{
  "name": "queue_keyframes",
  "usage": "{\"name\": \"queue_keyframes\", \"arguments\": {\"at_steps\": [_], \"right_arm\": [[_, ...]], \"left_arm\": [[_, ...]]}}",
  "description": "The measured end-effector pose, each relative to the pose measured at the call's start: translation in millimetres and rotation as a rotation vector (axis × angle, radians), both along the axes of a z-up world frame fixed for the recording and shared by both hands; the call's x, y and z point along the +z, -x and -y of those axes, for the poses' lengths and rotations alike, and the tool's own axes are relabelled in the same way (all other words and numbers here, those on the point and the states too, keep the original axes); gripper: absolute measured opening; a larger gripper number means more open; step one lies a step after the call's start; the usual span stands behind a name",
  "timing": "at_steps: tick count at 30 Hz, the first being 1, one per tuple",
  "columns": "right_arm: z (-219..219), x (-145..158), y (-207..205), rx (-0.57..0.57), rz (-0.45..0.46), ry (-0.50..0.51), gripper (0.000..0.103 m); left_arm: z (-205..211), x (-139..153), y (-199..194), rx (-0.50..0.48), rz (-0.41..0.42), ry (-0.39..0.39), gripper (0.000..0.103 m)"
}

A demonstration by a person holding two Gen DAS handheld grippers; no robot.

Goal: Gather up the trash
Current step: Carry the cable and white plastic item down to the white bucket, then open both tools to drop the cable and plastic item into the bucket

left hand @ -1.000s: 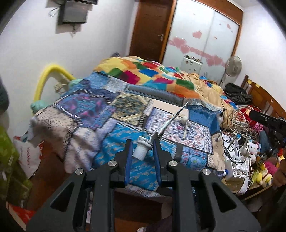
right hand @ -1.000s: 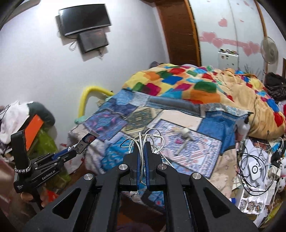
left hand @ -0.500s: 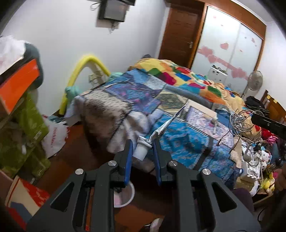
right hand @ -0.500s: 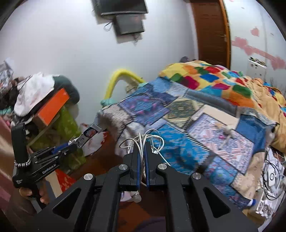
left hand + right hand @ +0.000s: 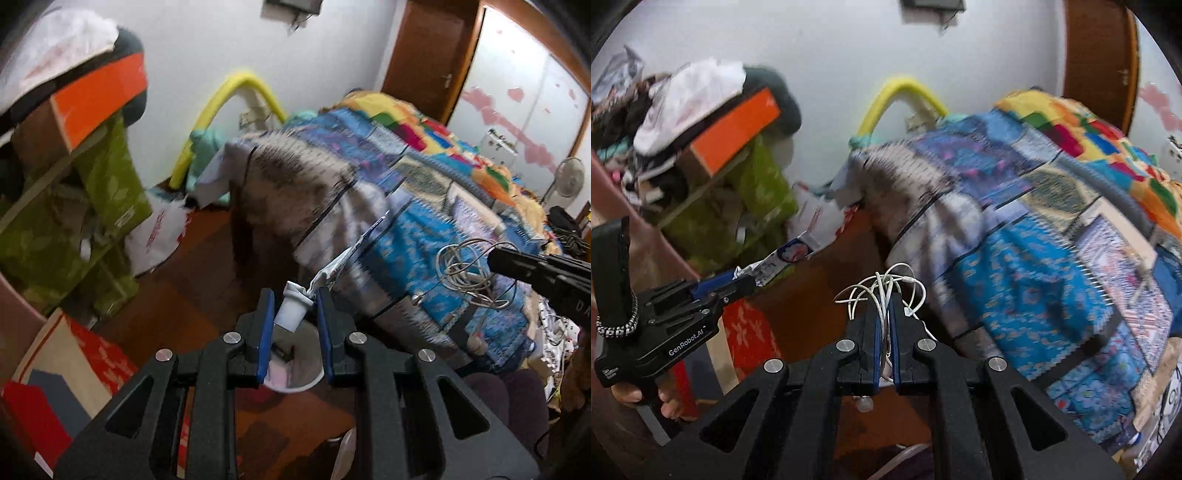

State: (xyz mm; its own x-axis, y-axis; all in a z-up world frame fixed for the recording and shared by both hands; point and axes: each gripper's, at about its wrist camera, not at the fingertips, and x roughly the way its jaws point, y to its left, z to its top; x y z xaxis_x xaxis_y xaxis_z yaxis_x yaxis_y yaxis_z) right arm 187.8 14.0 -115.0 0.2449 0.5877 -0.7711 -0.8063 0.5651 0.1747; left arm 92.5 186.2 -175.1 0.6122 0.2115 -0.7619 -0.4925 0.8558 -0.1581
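Observation:
My left gripper (image 5: 293,299) is shut on a squeezed toothpaste tube (image 5: 325,273) with a white cap, held above the wooden floor; the tube also shows in the right wrist view (image 5: 775,262). A white round bin (image 5: 295,365) stands on the floor right below the left gripper. My right gripper (image 5: 884,299) is shut on a bundle of white cable (image 5: 882,288), held above the floor beside the bed; the cable also shows in the left wrist view (image 5: 469,273).
A bed with a patchwork quilt (image 5: 406,177) fills the right side. Green boxes (image 5: 74,206), an orange box (image 5: 99,96) and a white plastic bag (image 5: 159,232) stand on the left. A red and beige box (image 5: 62,365) sits near the bin.
Both grippers have swung left and down from over the bed toward the floor, each keeping its load. The white bin is now directly under the left gripper.

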Motion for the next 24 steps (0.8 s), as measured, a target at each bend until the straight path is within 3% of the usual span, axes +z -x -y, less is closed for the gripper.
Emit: {"name": "queue_keyframes", "arguments": {"at_steps": [16, 24], "right_arm": [[-91, -139, -17, 0.127, -0.196, 0.279, 0.005], [-113, -178, -38, 0.133, -0.299, 0.349, 0.006]], "left_arm": [[-39, -140, -31, 0.057, -0.324, 0.187, 0.022], [-59, -180, -57, 0.094, -0.379, 0.284, 0.022]]}}
